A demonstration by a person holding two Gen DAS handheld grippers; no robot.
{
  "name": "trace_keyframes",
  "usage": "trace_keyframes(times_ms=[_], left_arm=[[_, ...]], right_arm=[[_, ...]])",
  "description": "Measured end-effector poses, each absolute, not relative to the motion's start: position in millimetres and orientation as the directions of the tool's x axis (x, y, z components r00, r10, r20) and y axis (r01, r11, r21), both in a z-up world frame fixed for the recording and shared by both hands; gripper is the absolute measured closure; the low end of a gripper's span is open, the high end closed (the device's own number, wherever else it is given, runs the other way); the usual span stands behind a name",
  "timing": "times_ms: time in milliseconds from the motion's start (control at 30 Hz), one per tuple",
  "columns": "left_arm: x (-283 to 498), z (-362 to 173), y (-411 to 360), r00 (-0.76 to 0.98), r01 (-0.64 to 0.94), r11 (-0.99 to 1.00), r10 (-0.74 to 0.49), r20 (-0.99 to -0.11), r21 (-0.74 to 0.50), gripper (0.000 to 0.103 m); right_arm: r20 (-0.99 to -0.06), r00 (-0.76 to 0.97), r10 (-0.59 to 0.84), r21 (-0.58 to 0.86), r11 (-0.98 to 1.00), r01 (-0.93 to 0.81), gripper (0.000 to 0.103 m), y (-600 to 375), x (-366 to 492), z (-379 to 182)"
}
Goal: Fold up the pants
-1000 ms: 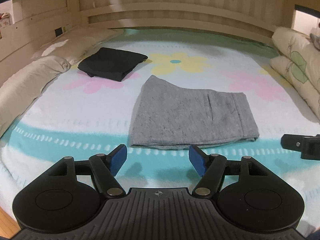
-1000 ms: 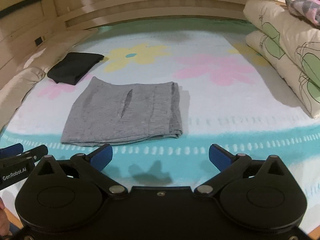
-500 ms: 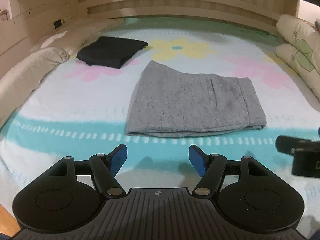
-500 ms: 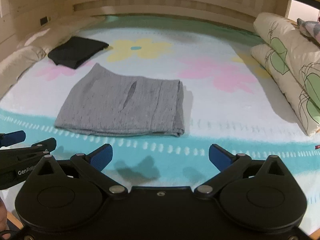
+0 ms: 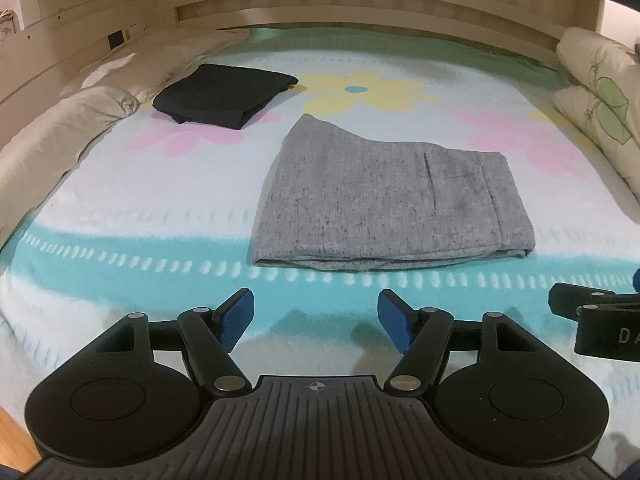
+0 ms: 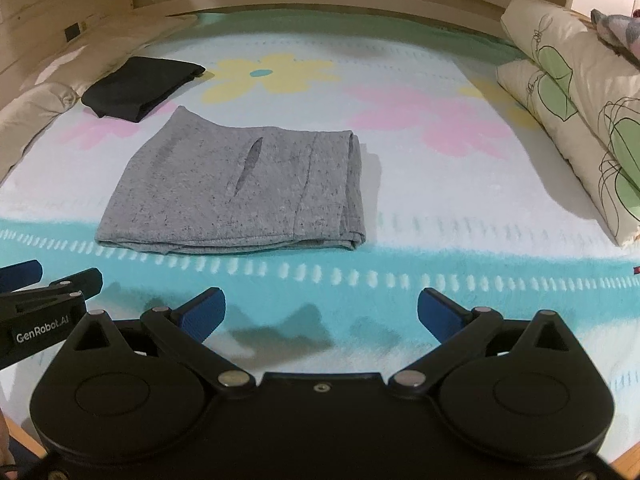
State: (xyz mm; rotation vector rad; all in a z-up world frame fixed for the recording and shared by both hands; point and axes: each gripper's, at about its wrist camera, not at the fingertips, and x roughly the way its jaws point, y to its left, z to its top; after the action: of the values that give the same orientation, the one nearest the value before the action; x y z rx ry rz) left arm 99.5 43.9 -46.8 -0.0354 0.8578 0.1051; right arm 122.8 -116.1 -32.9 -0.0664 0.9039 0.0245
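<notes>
Grey pants [image 5: 384,204] lie folded into a flat rectangle on the flowered bed cover; they also show in the right wrist view [image 6: 240,192]. My left gripper [image 5: 316,320] is open and empty, above the teal stripe near the bed's front edge, short of the pants. My right gripper [image 6: 320,314] is open and empty, also short of the pants and to their right. Each gripper shows at the edge of the other's view, the right one [image 5: 592,312] and the left one [image 6: 44,296].
A folded black garment [image 5: 224,94] lies at the back left [image 6: 140,86]. Cream pillows [image 5: 80,120] line the left side. Leaf-print pillows [image 6: 580,108] are stacked at the right. A wooden headboard [image 5: 360,4] runs along the back.
Both grippers have risen and tilted down a little, so the pants sit lower in both views. The pants and black garment have not moved. Both grippers stay open.
</notes>
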Motion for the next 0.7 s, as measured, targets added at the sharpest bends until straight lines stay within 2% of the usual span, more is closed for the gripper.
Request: trace_keyframes(times_ms=[700], left_arm=[[99.0,-48.7,40.6,0.641,-0.106,0.993,0.104,-0.761,0.046,0.036]], right_arm=[[-0.78,0.625,-0.032,-0.058,0.998,-0.021,0.001,-121.0,123.7,-32.1]])
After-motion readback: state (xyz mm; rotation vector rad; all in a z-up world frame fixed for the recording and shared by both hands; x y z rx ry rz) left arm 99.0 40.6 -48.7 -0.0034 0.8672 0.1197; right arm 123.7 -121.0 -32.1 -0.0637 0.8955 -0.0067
